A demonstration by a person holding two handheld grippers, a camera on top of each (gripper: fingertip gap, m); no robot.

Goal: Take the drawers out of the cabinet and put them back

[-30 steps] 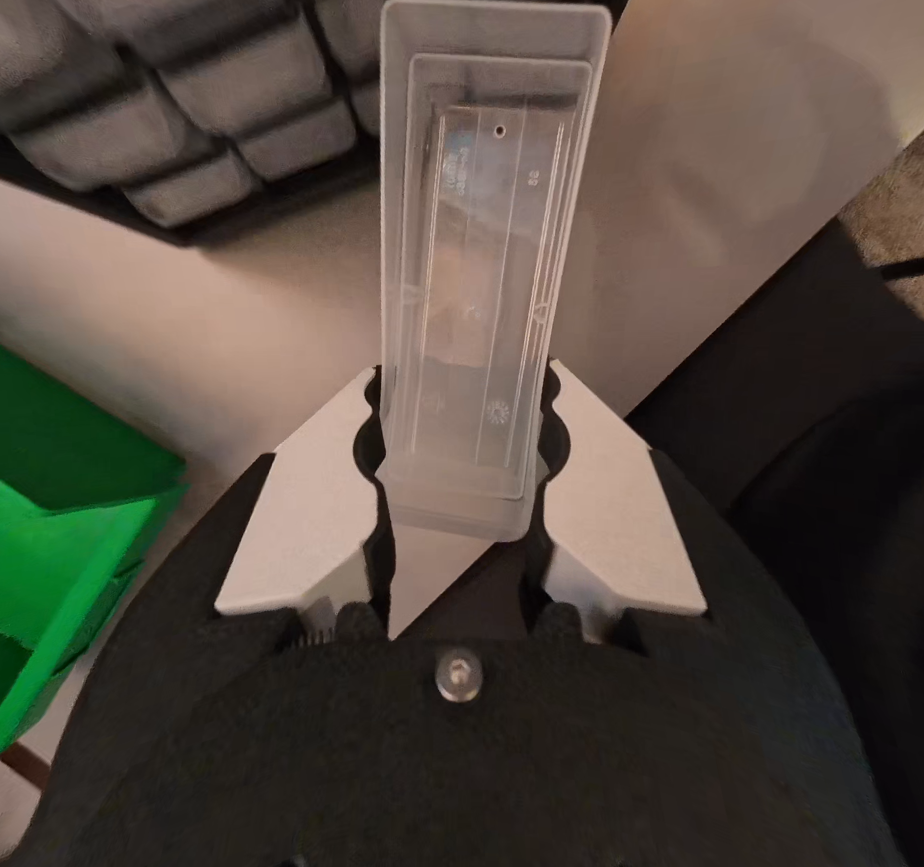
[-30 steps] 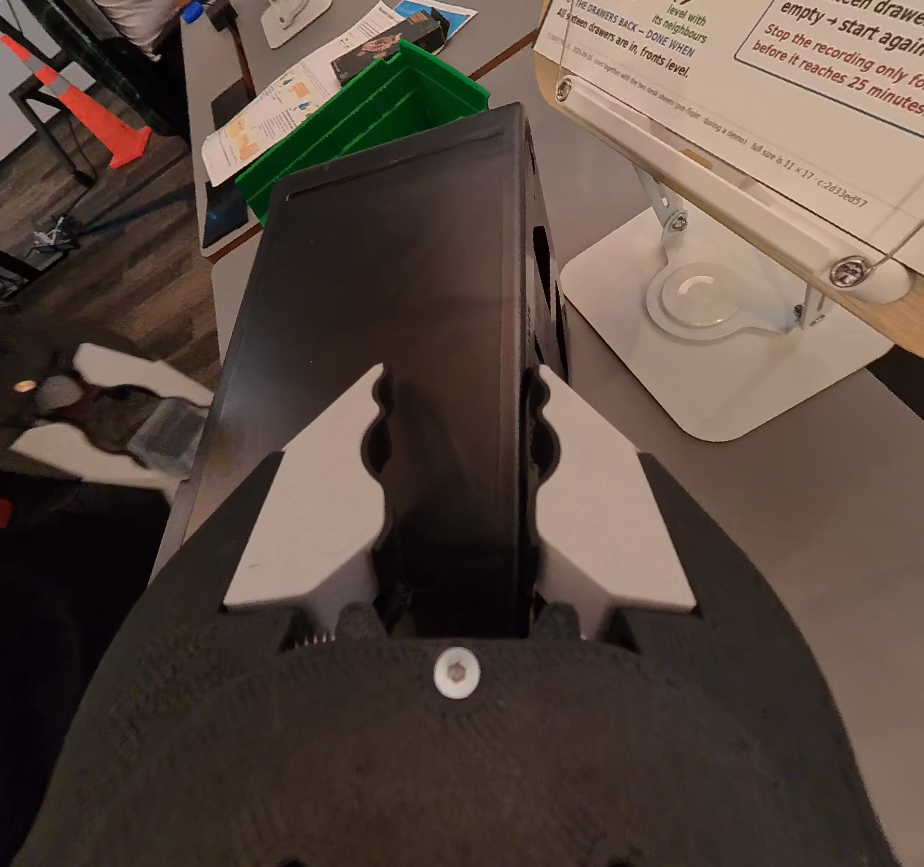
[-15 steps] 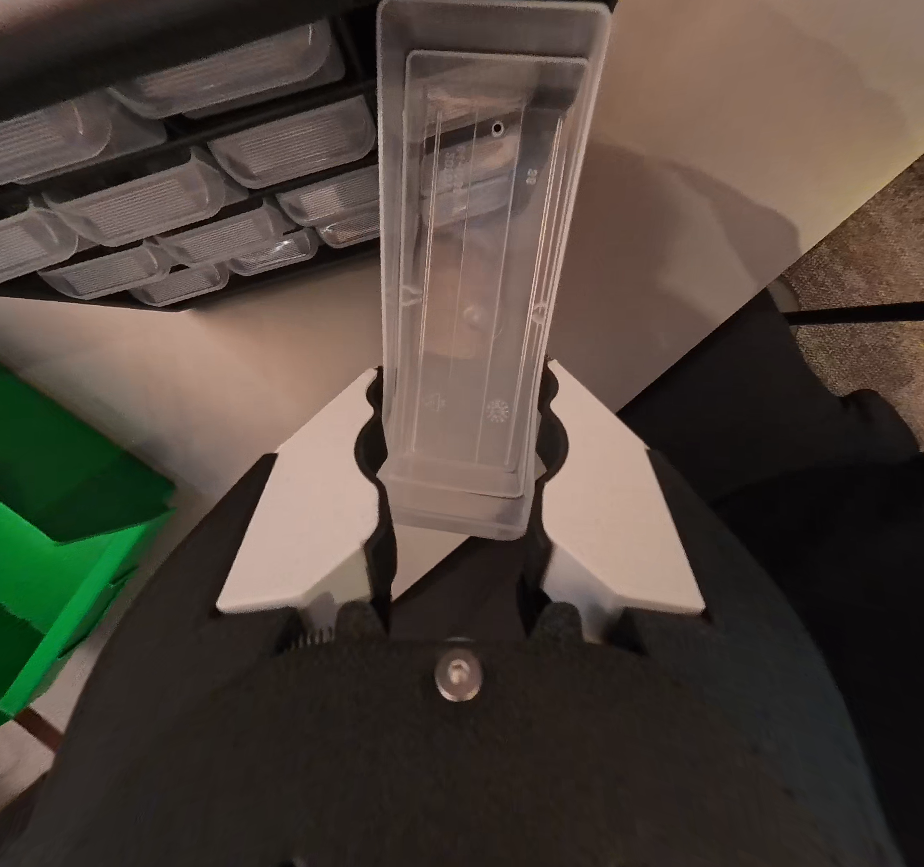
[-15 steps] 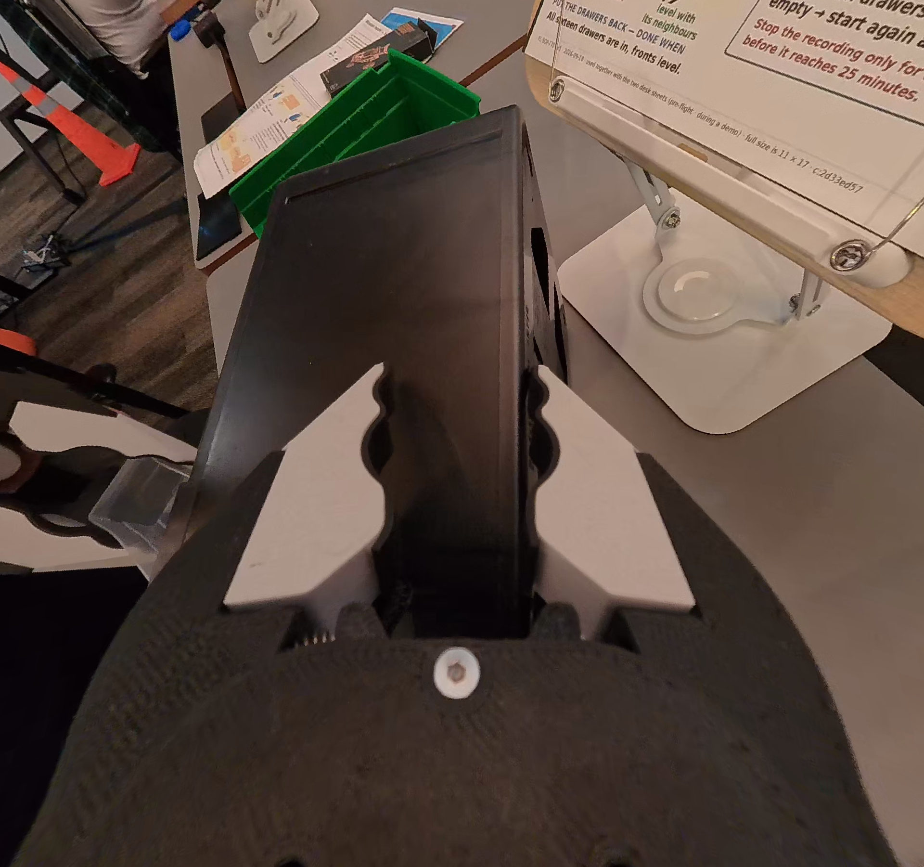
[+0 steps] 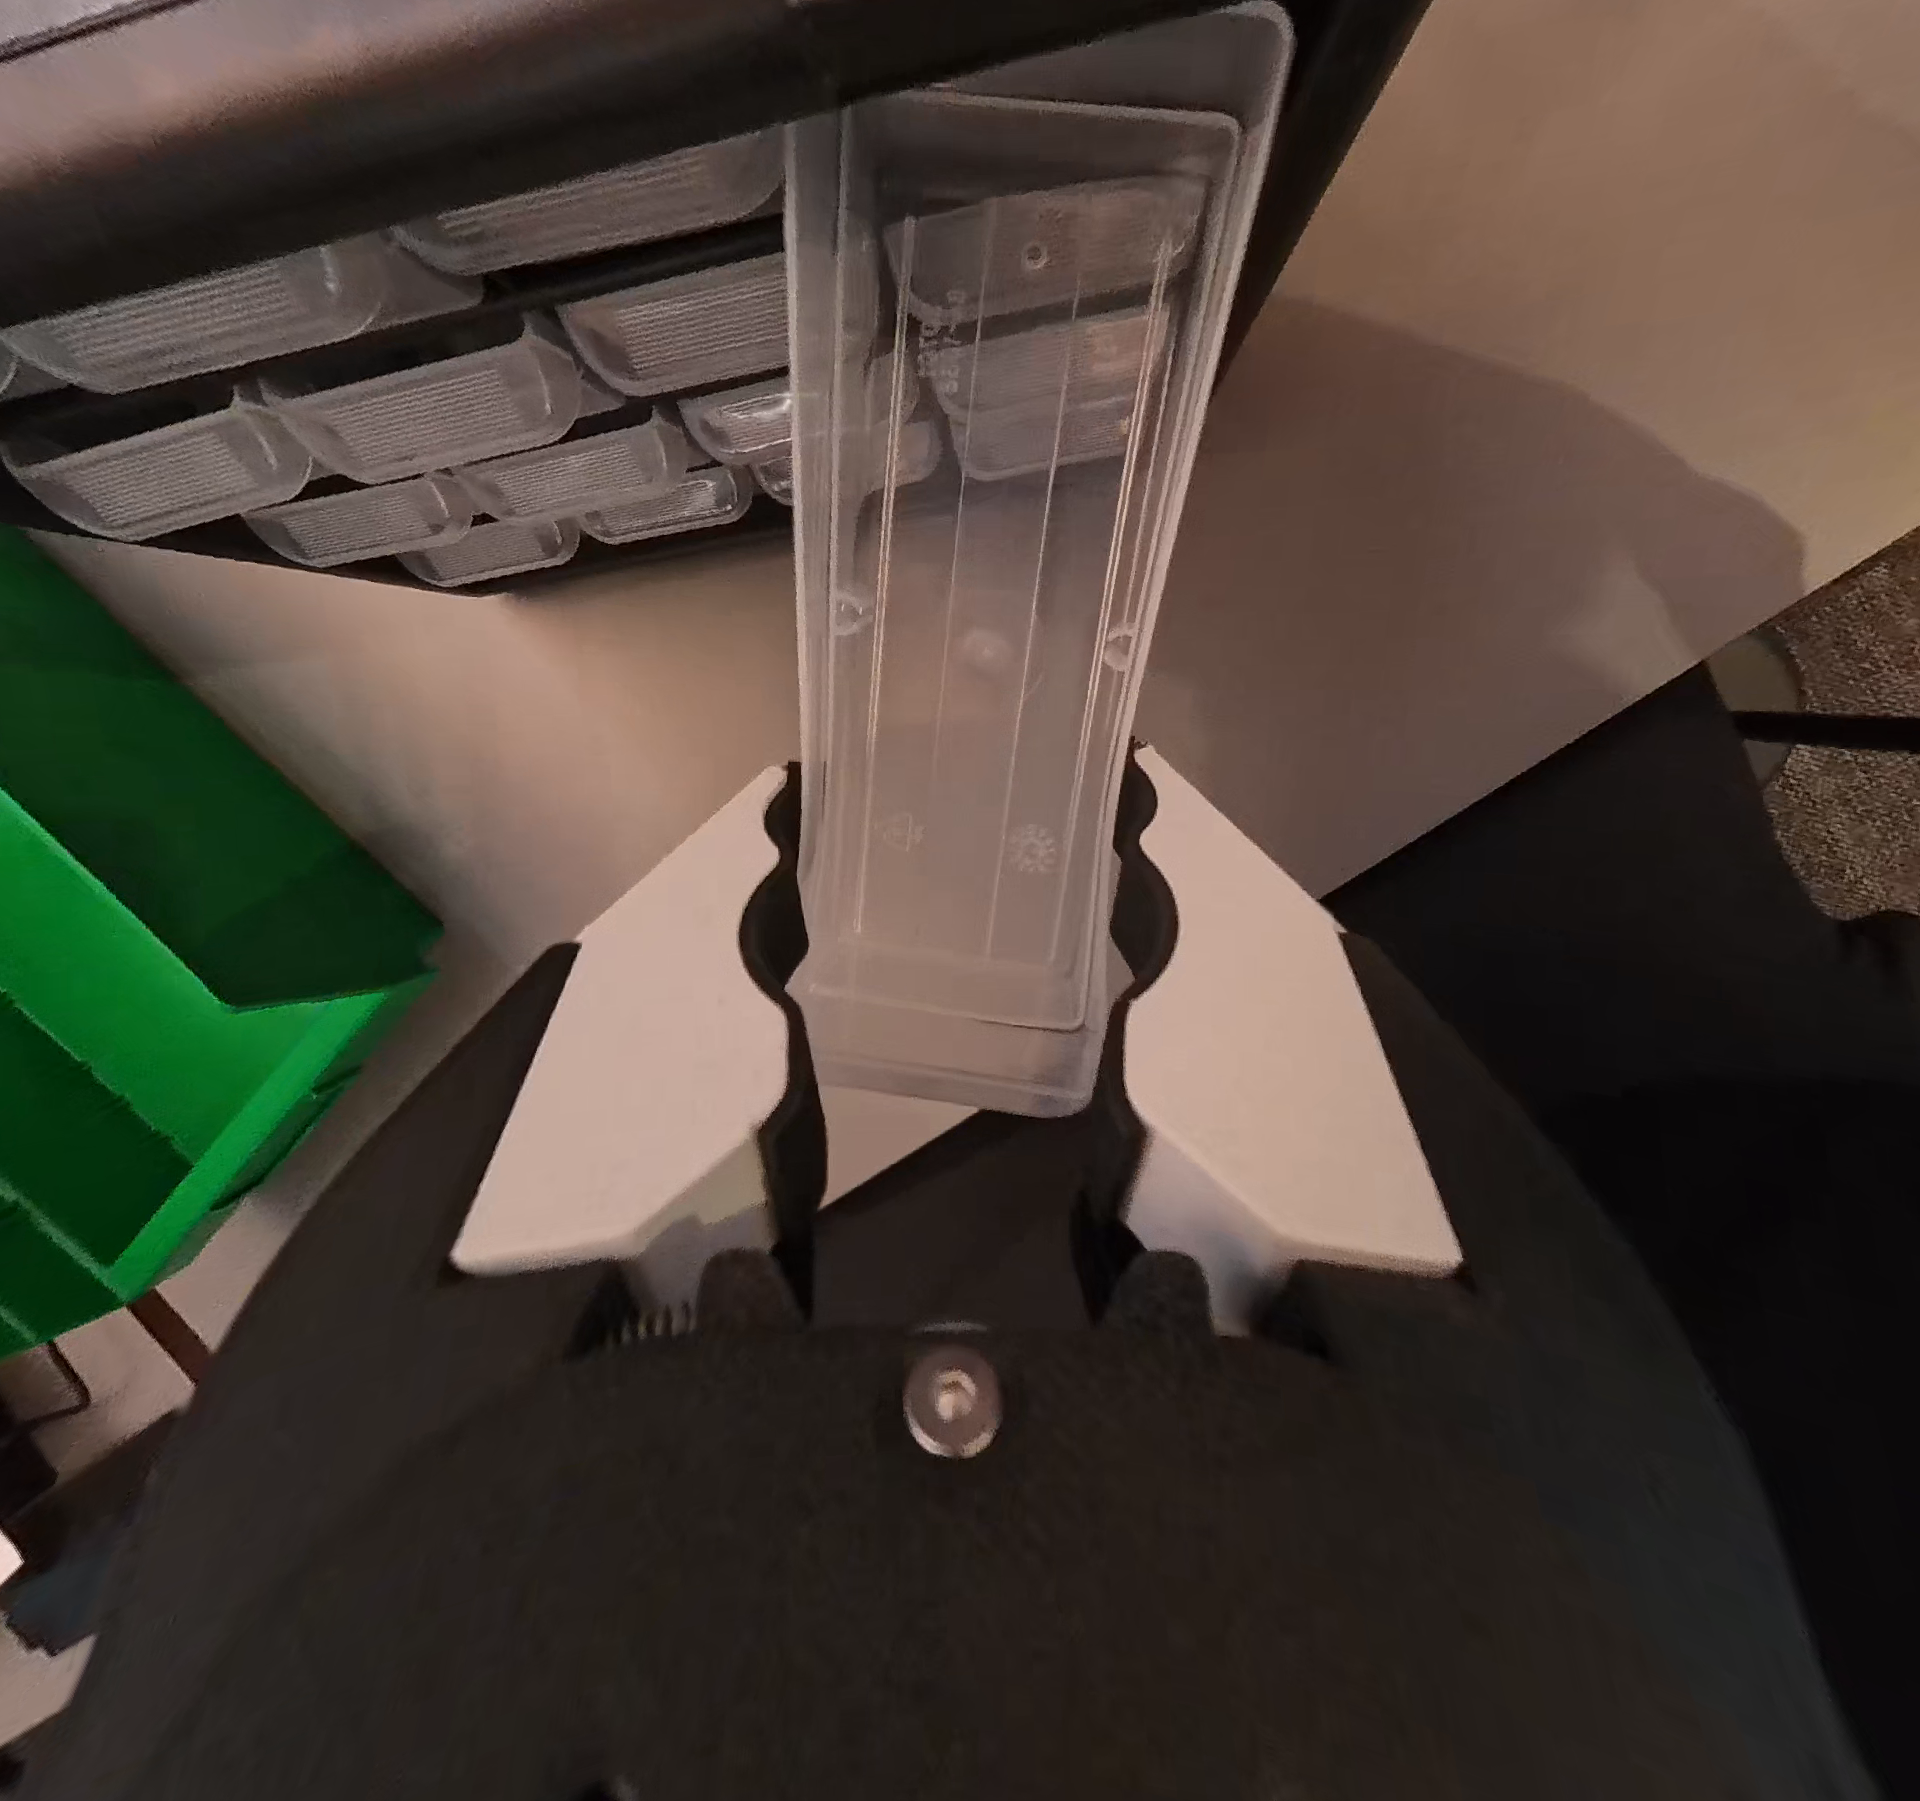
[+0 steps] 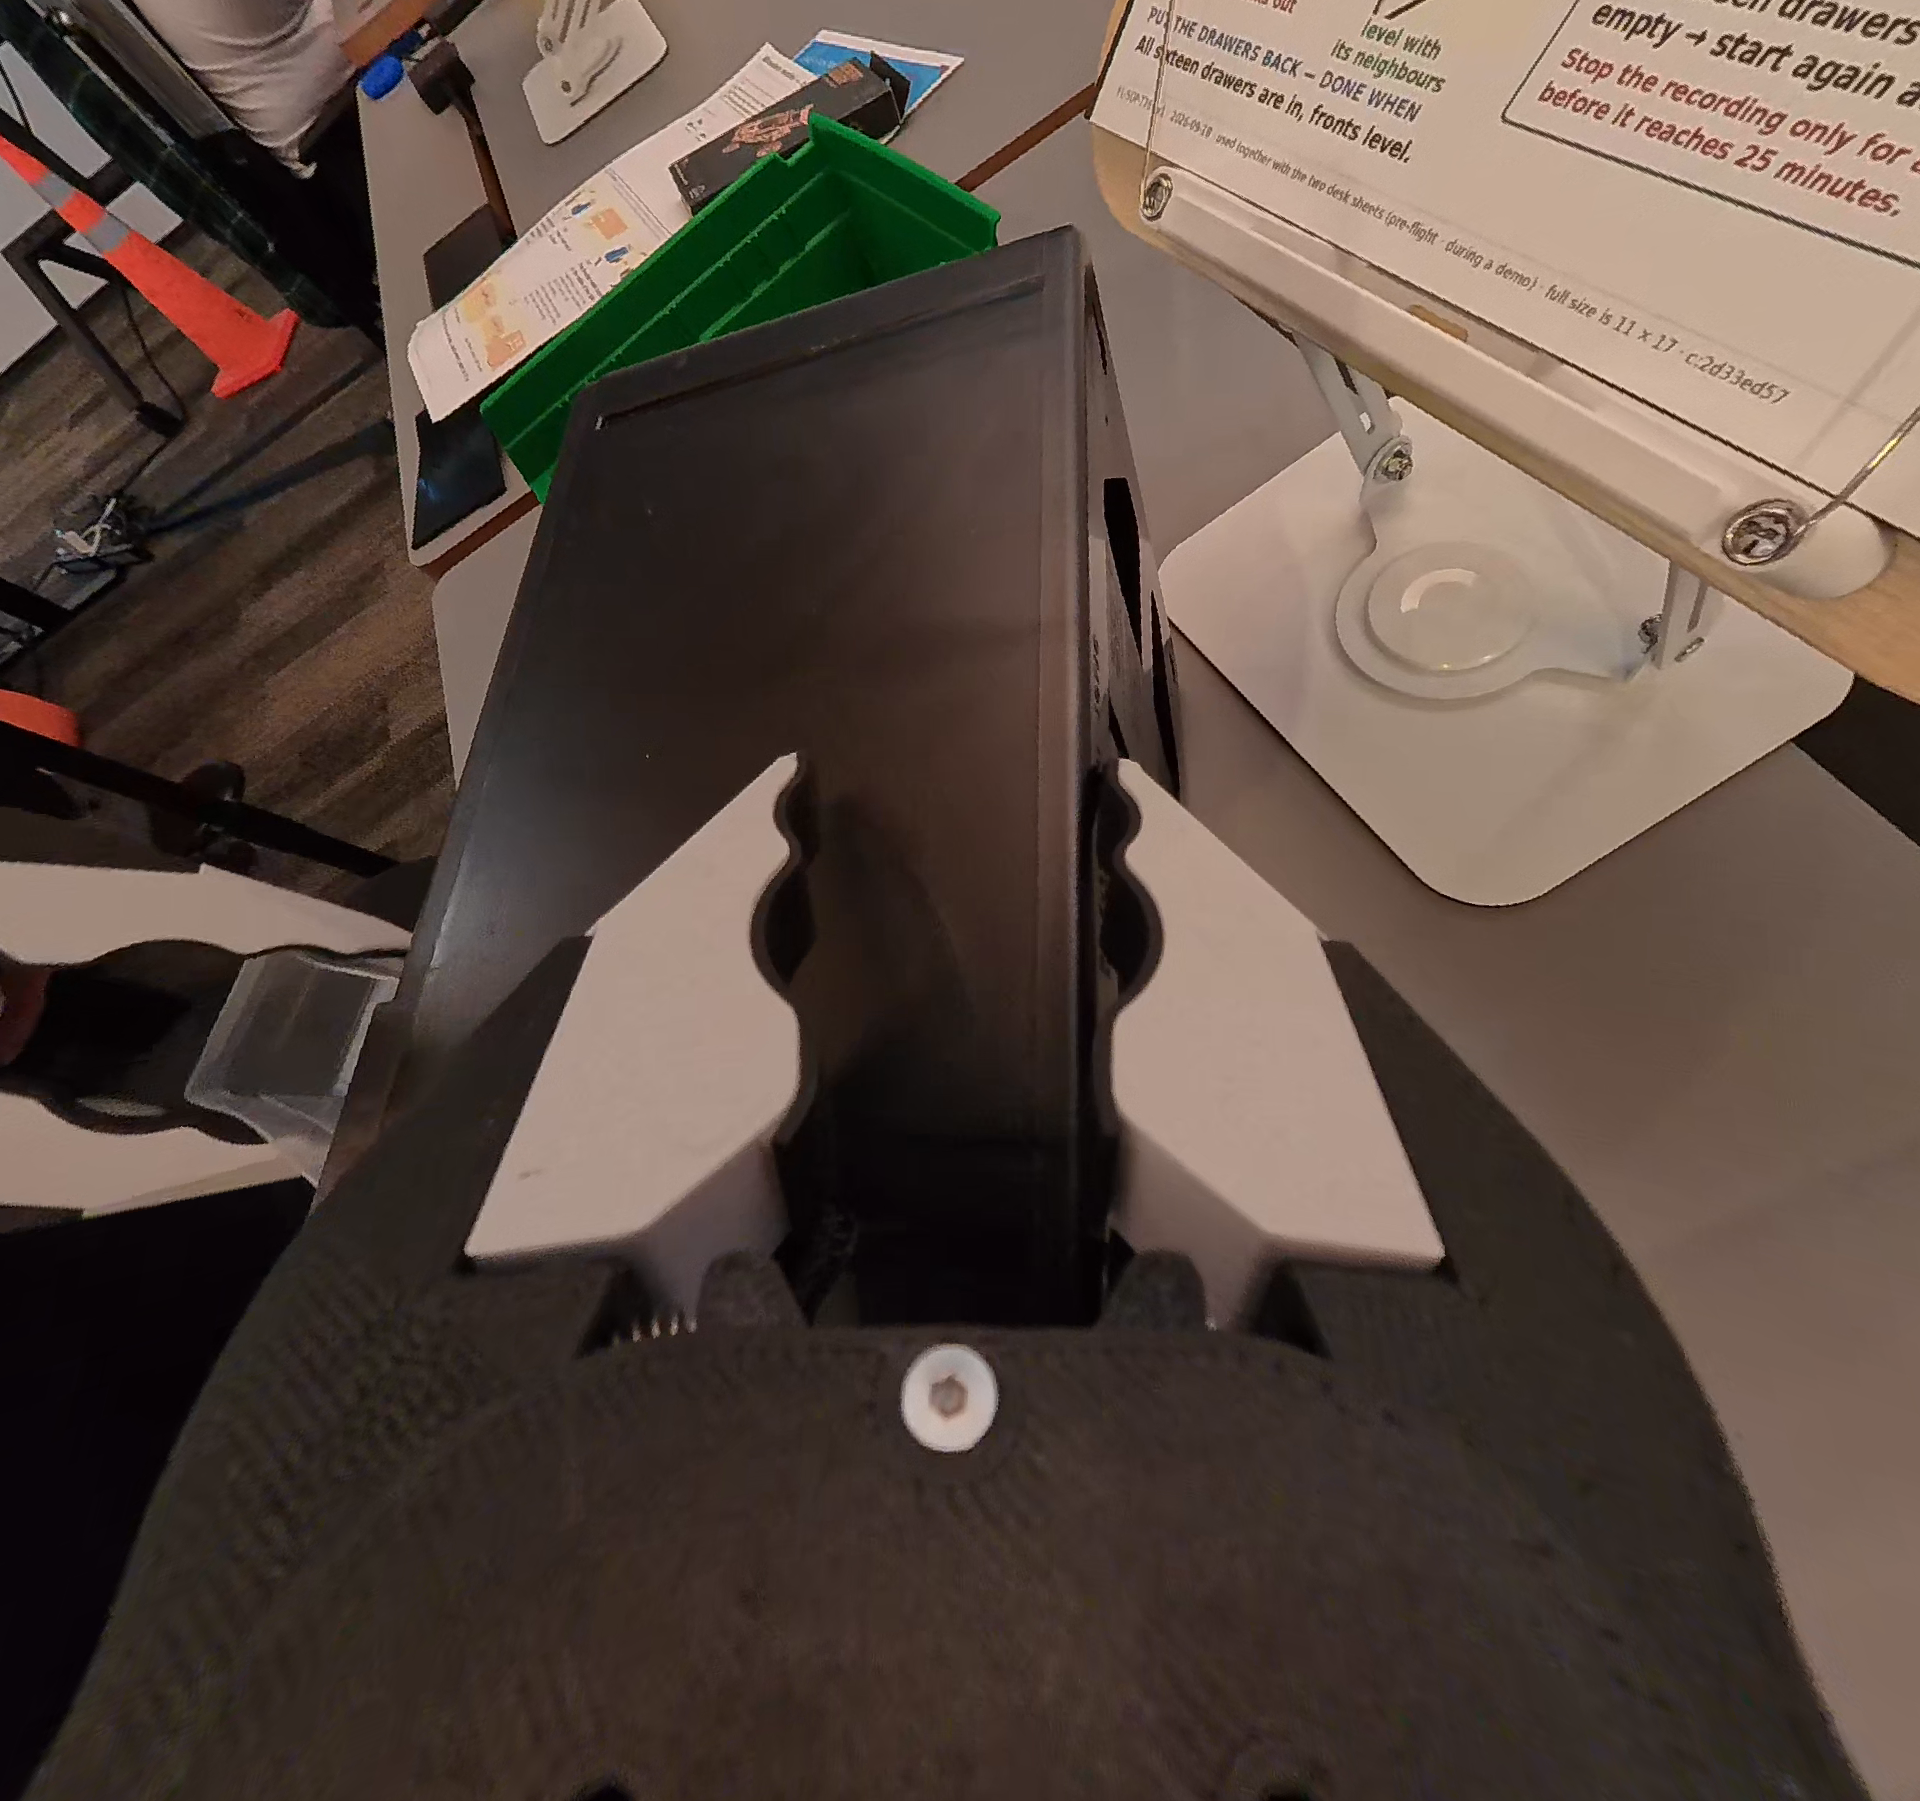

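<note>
My left gripper [image 5: 961, 930] is shut on a clear plastic drawer [image 5: 997, 546], held by its near end. The drawer's far end reaches the top right corner of the black cabinet [image 5: 416, 58]; whether it has entered the slot I cannot tell. Several clear drawers [image 5: 416, 401] sit in the cabinet's front. My right gripper [image 6: 951, 930] is shut on the black cabinet [image 6: 831, 608], gripping its near top edge. In the right wrist view the left gripper [image 6: 156, 920] and its drawer [image 6: 291, 1034] show at the left, against the cabinet's front.
A green bin [image 5: 135, 972] stands left of the cabinet on the grey table [image 5: 1507, 245]; it also shows in the right wrist view [image 6: 748, 265]. A white stand [image 6: 1507, 671] holding an instruction board [image 6: 1558, 89] is to the right. Papers and a person are farther off.
My left gripper has carried the drawer up and toward the cabinet, until its far end reached the top right corner. The right gripper has kept its hold on the cabinet.
</note>
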